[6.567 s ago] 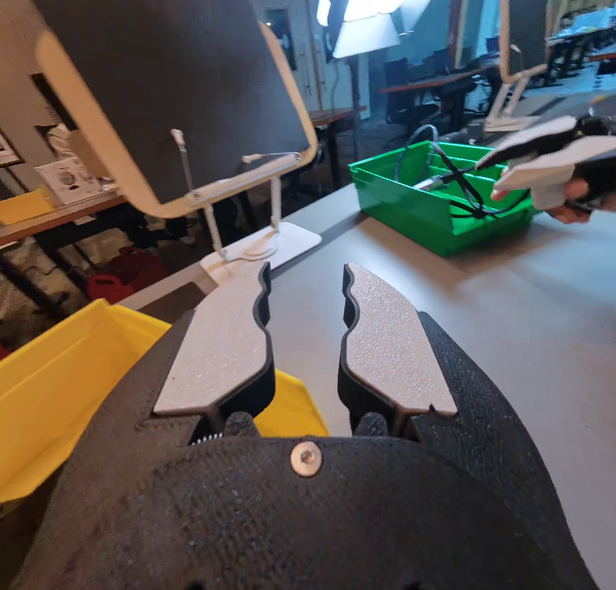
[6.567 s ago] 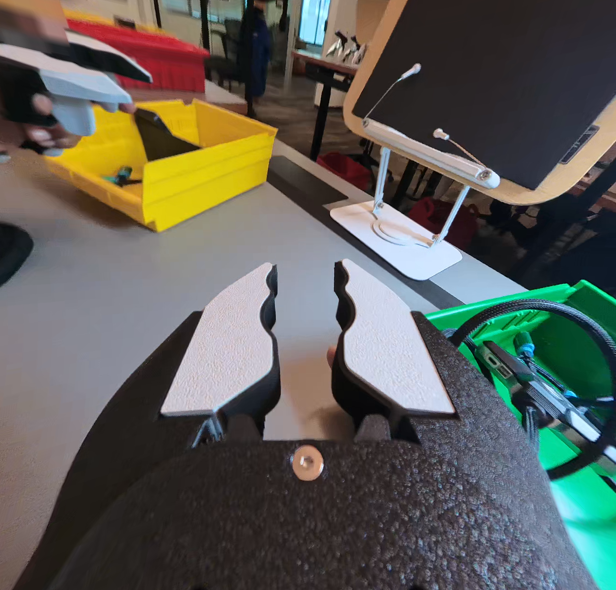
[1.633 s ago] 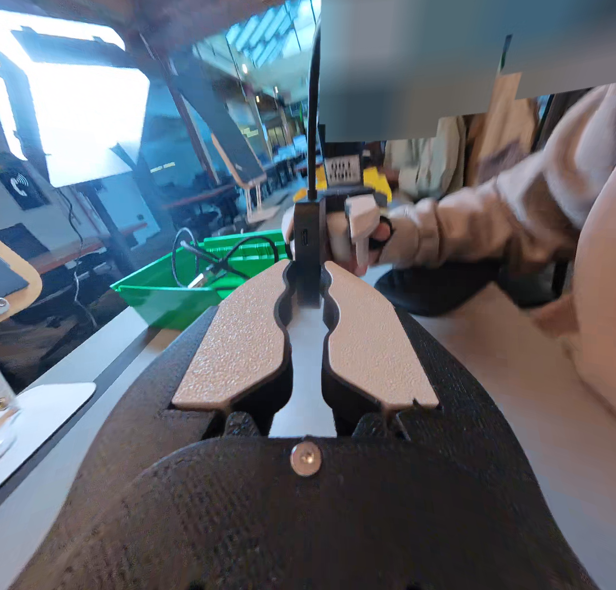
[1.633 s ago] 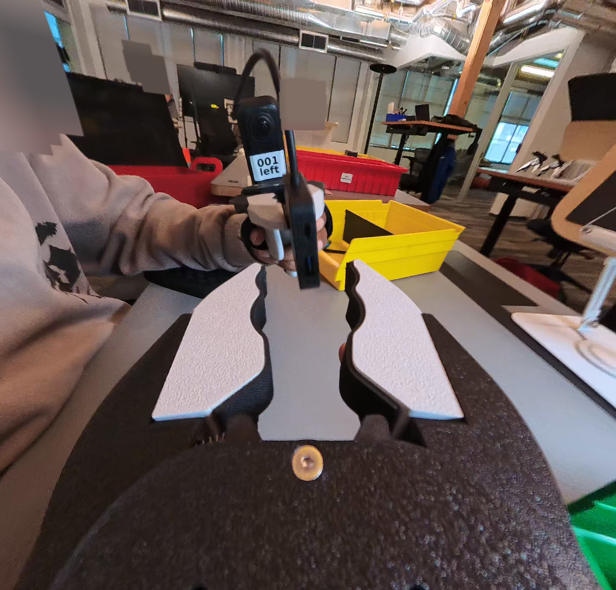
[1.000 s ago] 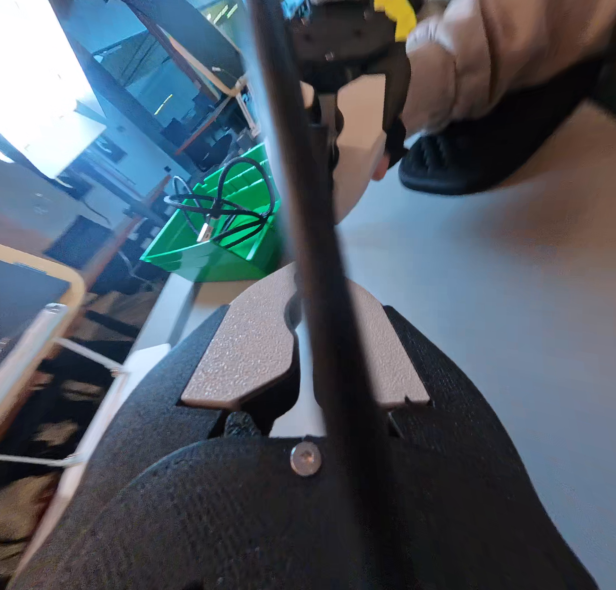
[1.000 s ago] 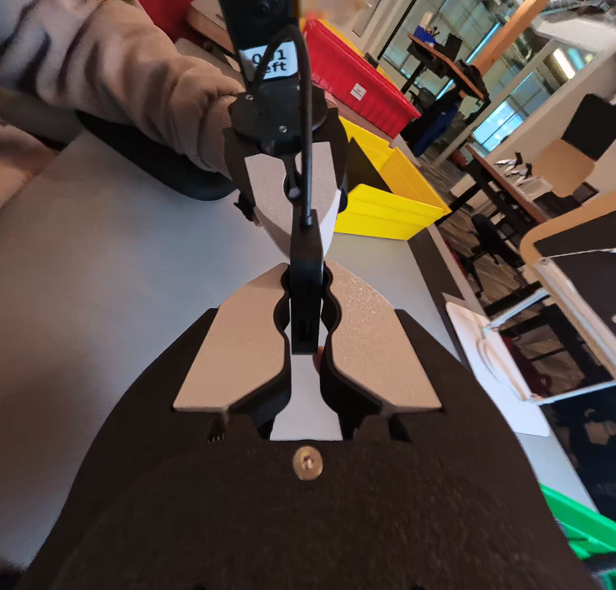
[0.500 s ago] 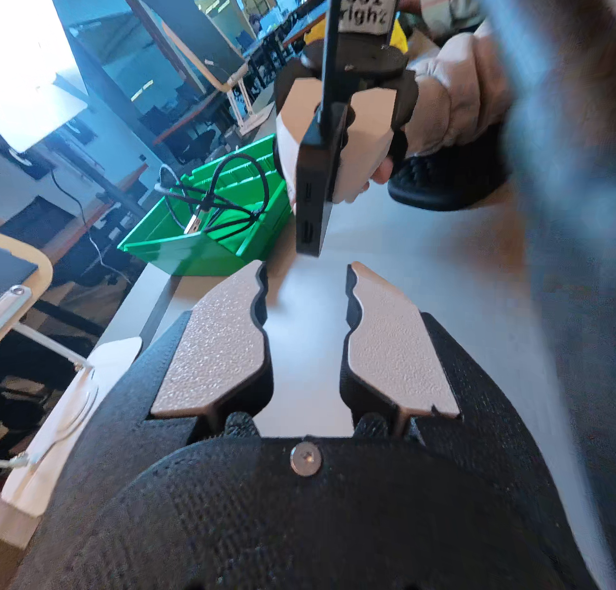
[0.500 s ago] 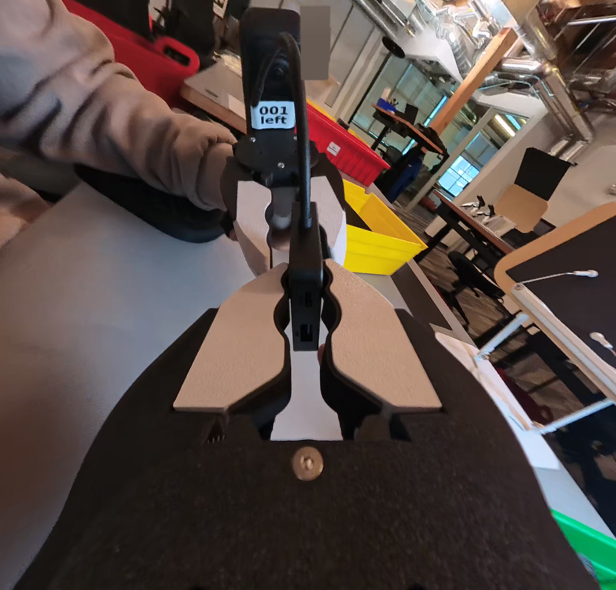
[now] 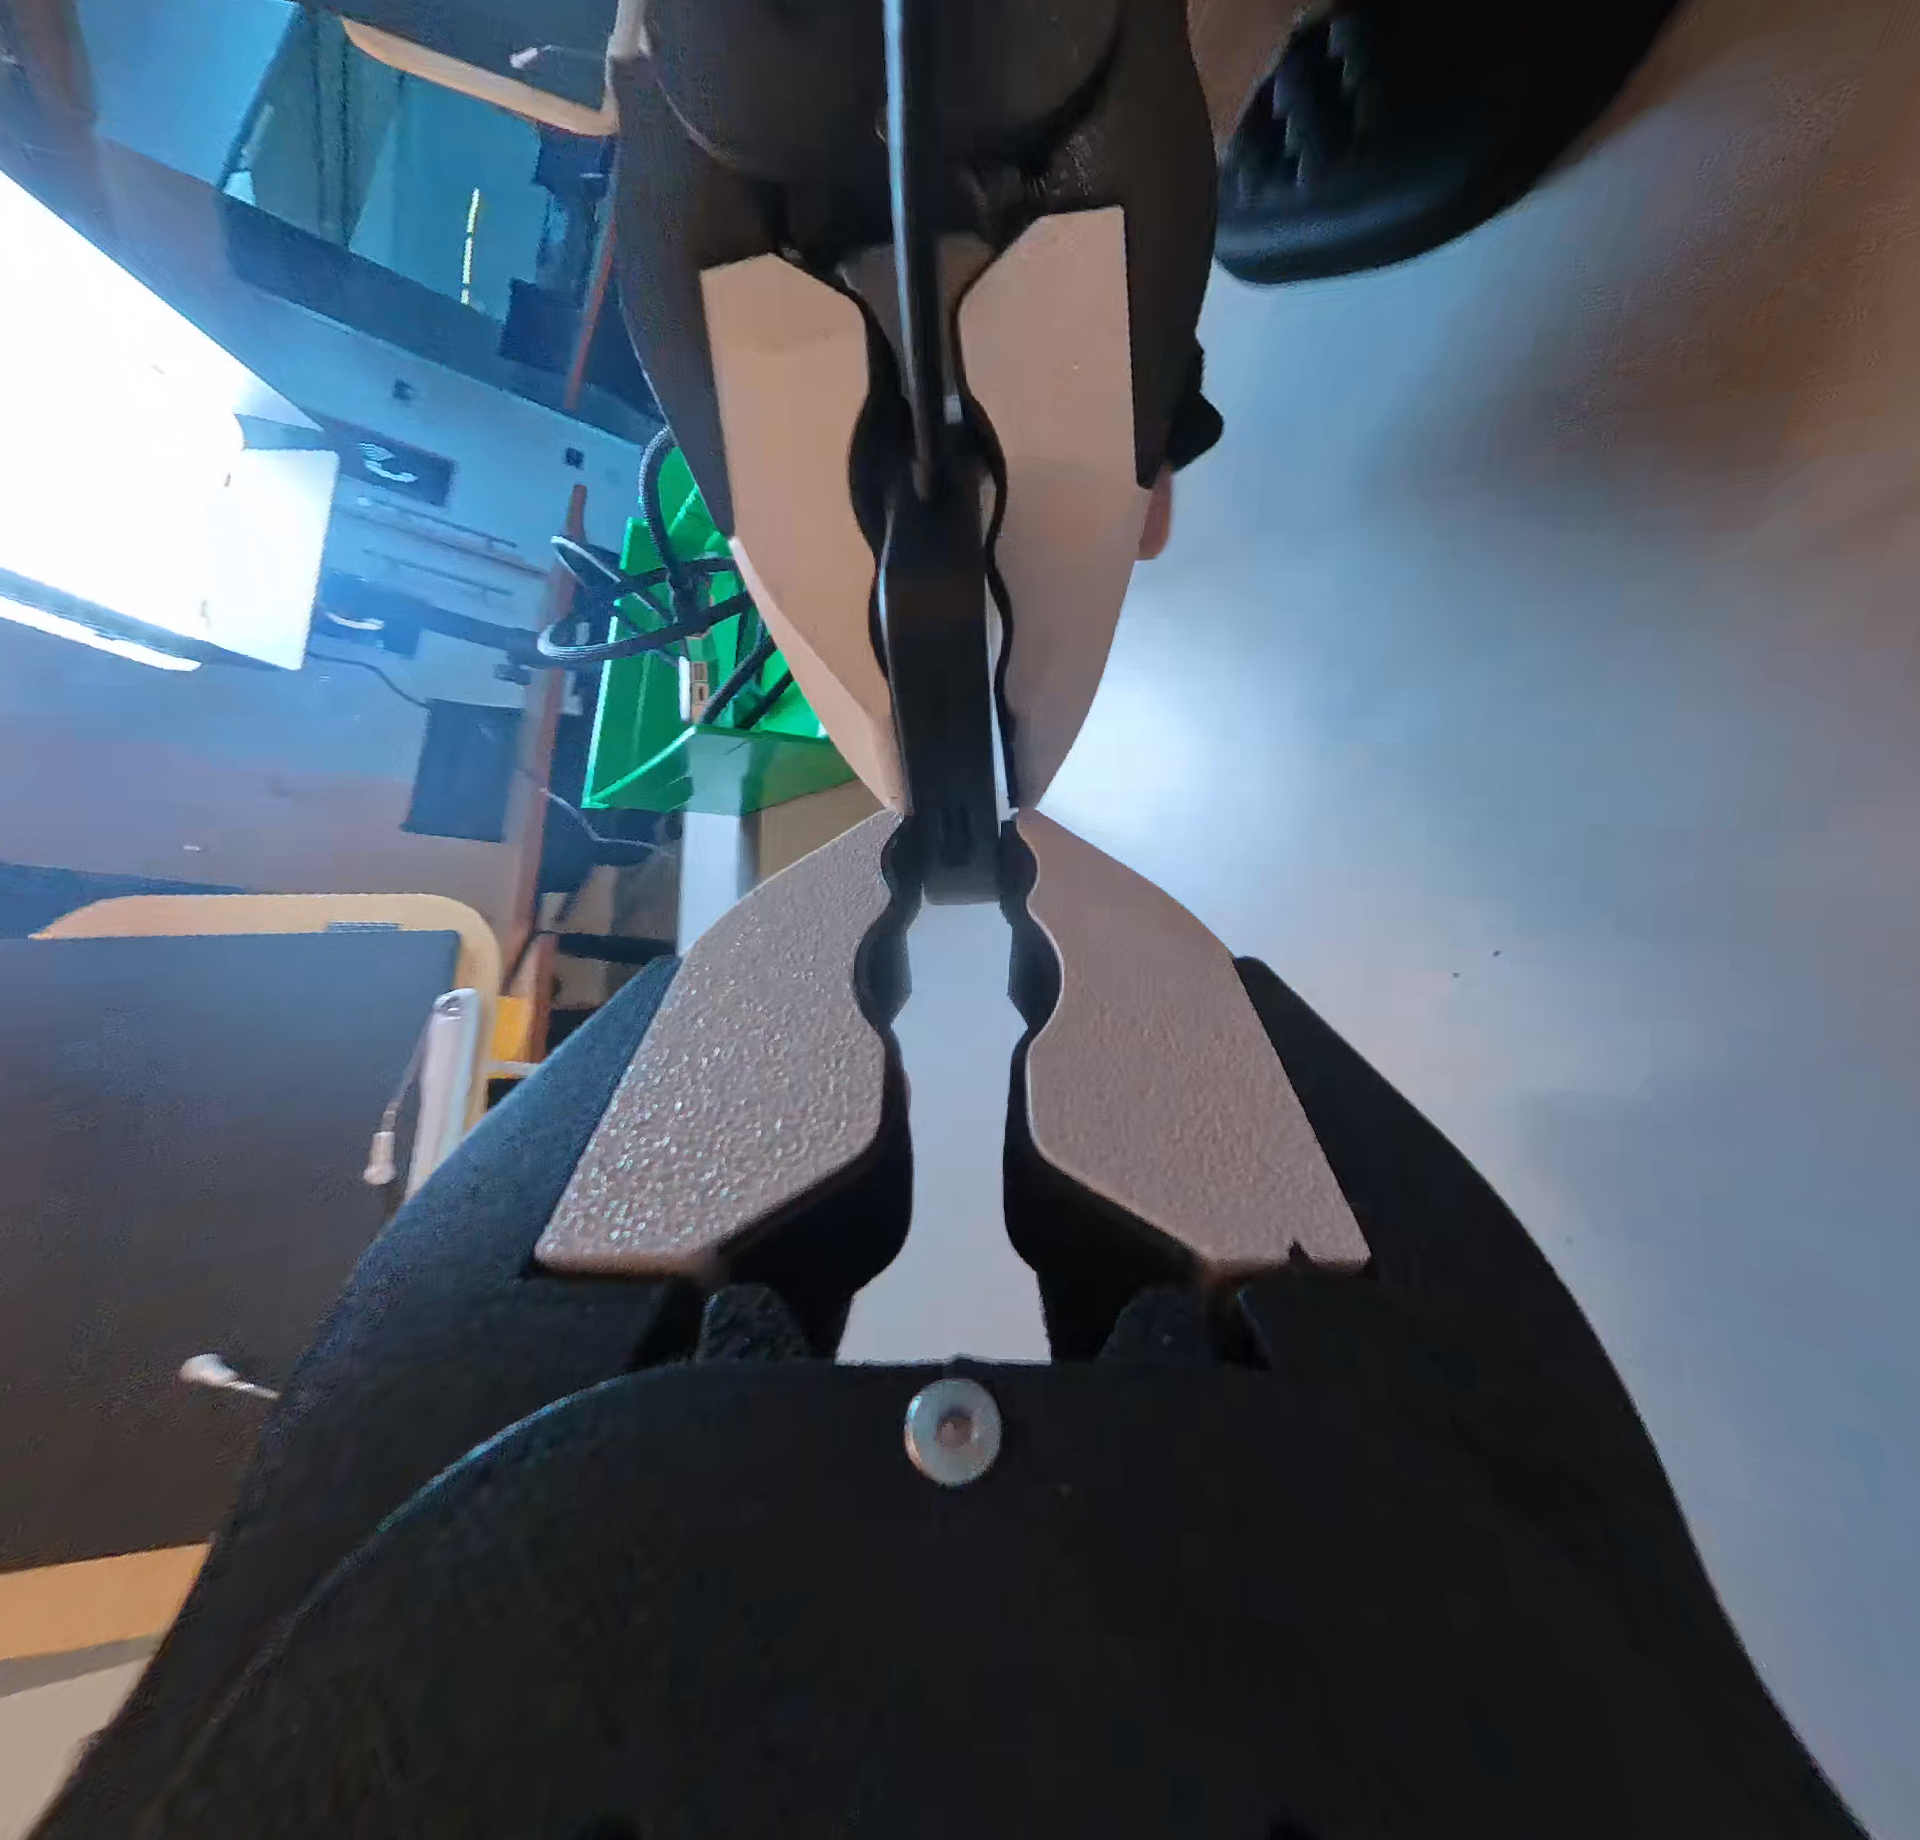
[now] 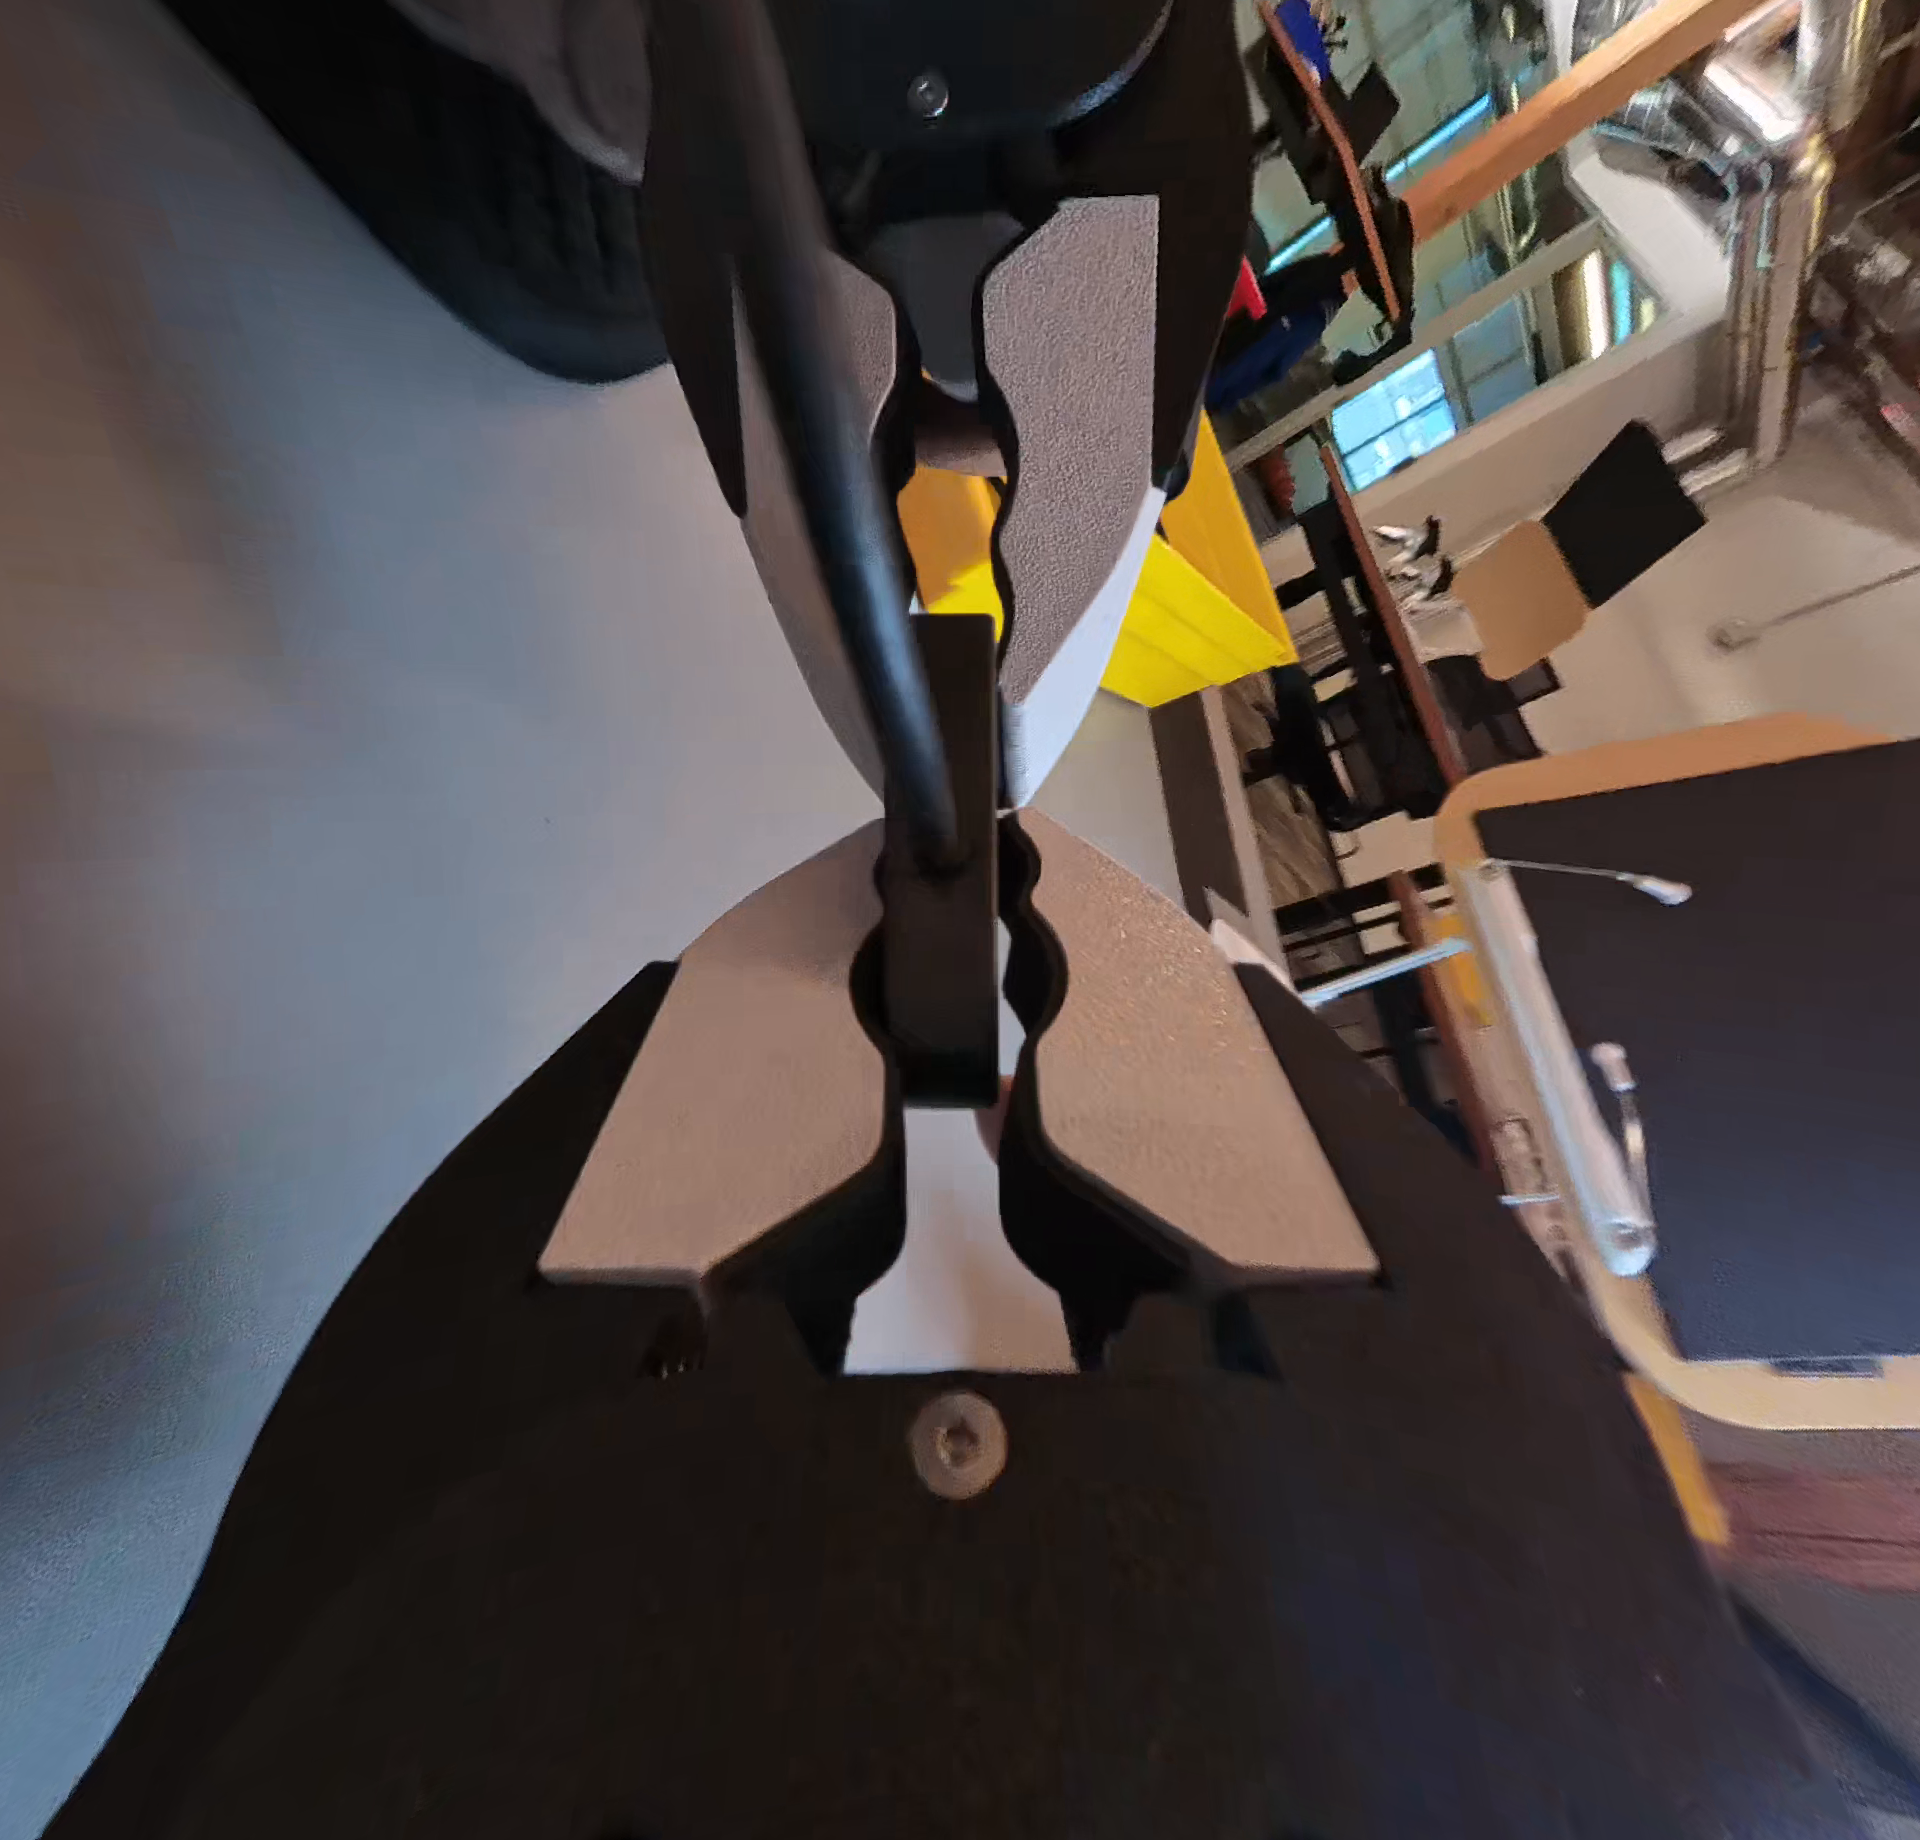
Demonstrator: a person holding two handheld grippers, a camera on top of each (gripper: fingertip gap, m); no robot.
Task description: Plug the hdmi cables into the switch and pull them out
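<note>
Facing tips: both grippers meet nose to nose above the grey table.
Switch: slim black box, edge-on, bridging the two sets of fingers.
Right gripper: fingers clamped on the switch's near end.
Left gripper: fingertips closed about the switch's other end; contact looks light, firm grip not certain.
Cable: black lead runs from the switch top, crossing in front of the left gripper's finger in the right wrist view.
Left of left gripper: green bin holding coiled cables.
Behind left gripper, right wrist view: yellow bin.
Right of right gripper: black panel on stand.
</note>
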